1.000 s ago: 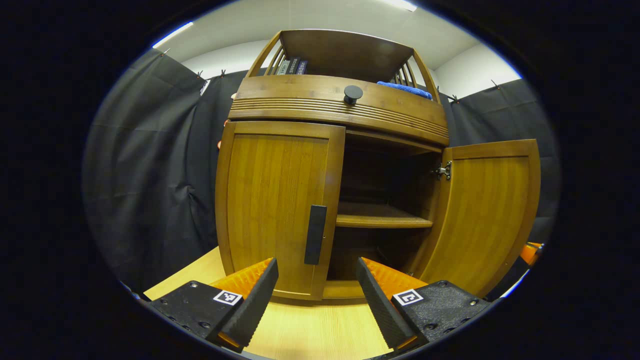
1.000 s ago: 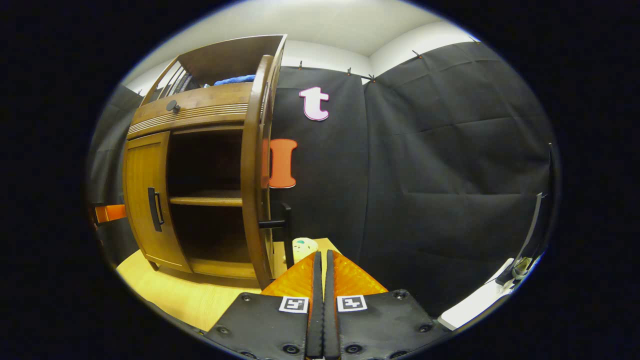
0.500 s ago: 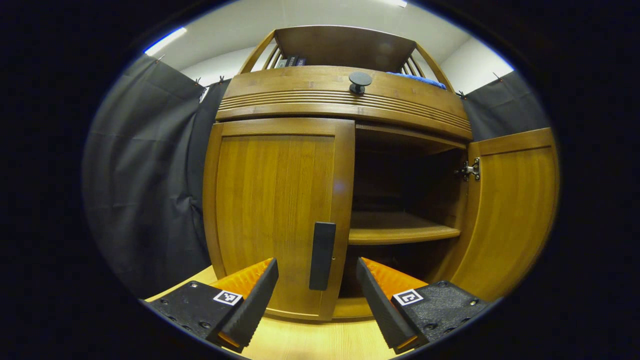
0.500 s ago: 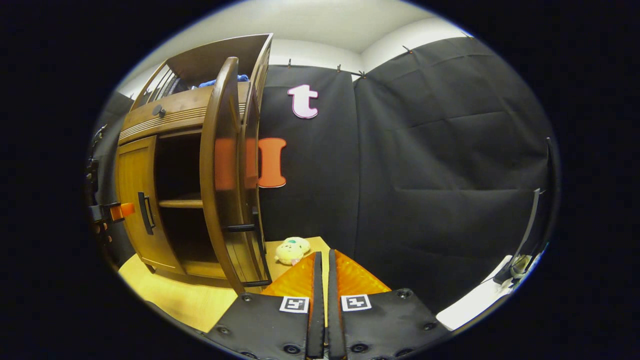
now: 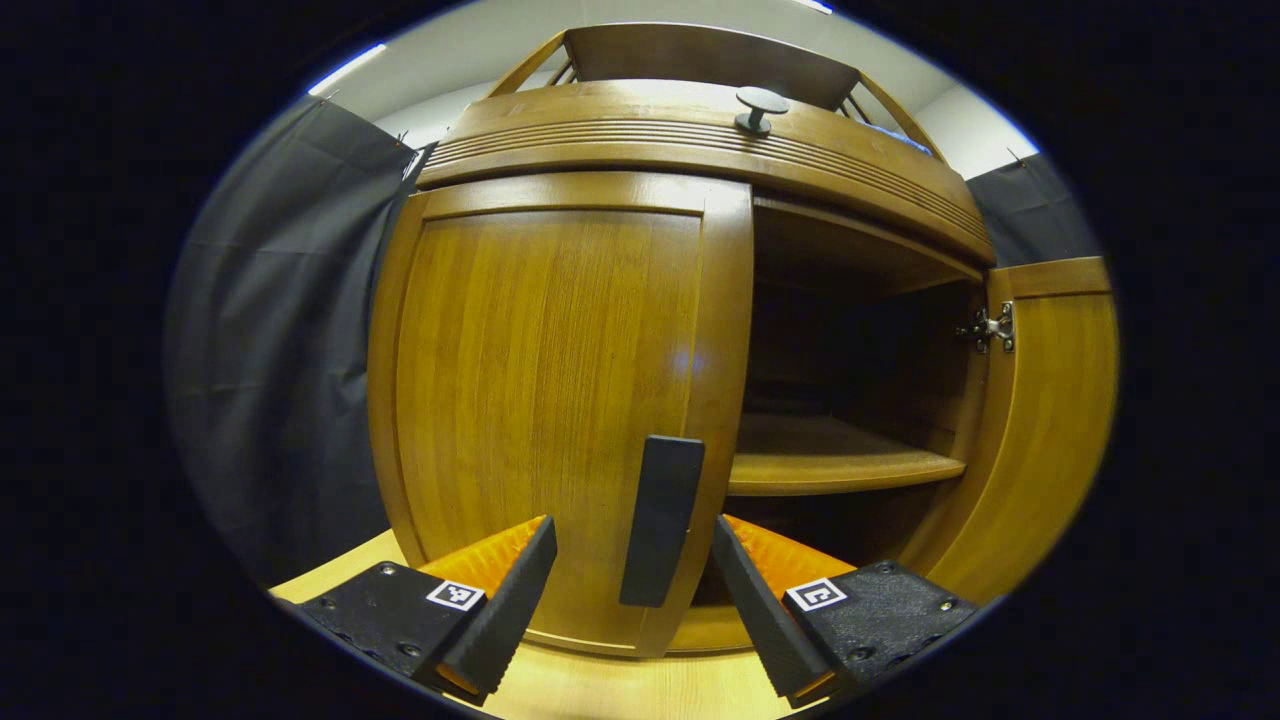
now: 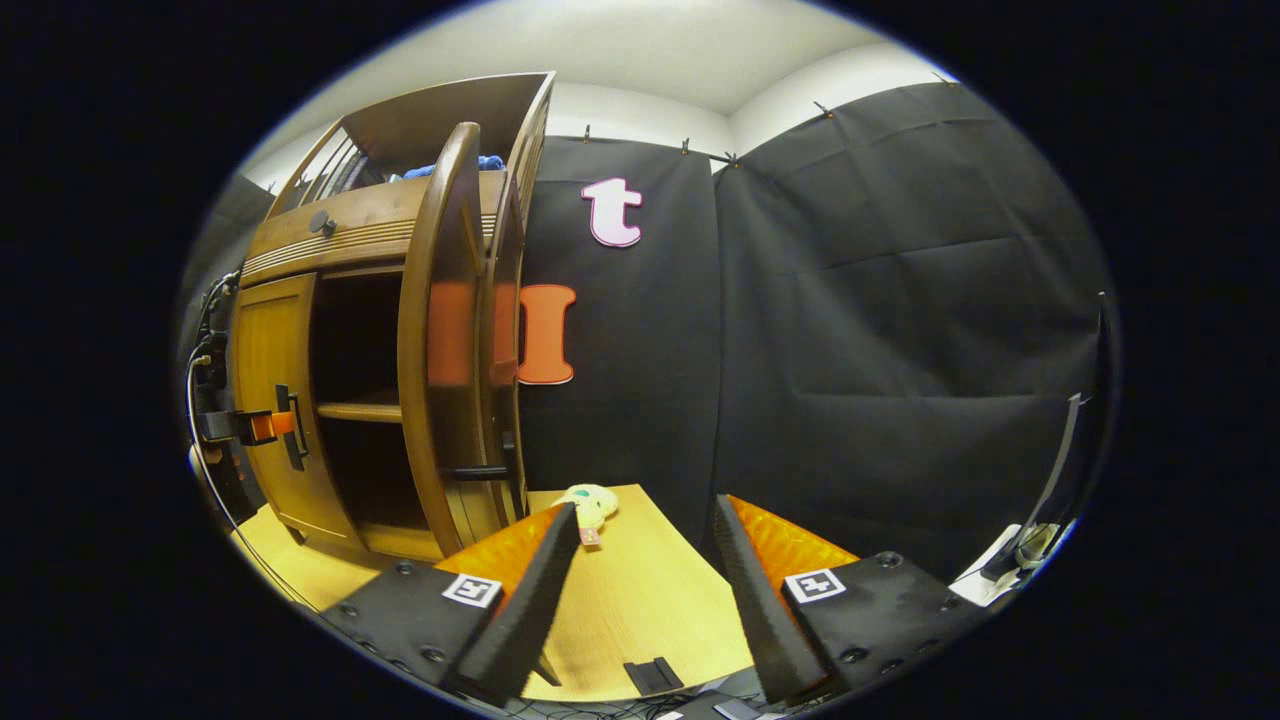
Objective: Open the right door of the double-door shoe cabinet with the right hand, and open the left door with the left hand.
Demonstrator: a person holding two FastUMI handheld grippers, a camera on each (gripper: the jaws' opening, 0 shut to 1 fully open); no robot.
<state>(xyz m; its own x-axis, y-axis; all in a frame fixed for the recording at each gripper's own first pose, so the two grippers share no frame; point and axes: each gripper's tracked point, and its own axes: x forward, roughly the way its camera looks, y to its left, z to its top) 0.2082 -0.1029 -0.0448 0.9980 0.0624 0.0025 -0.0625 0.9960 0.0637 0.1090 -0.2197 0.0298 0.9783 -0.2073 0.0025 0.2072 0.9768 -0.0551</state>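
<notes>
In the left gripper view the wooden shoe cabinet (image 5: 700, 150) is very close. Its left door (image 5: 540, 390) is closed, and the door's black vertical handle (image 5: 660, 520) stands between the tips of my open left gripper (image 5: 632, 535), untouched by either finger. The right door (image 5: 1045, 420) hangs wide open, baring a shelf (image 5: 830, 465). In the right gripper view my right gripper (image 6: 645, 508) is open and empty over the table, to the right of the right door (image 6: 445, 330), which is seen edge-on with its handle (image 6: 480, 470). The left gripper (image 6: 250, 425) shows far off by the left door's handle (image 6: 292, 425).
A small yellow plush toy (image 6: 590, 500) lies on the light wooden table (image 6: 640, 590) beside the open door. A black knob (image 5: 760, 105) sits on the drawer above the doors. Black cloth walls close in the booth (image 6: 900, 350).
The left gripper has come closer, so the left door's handle now lies between its fingers. The right door swung wider. The right gripper, shut before, has opened.
</notes>
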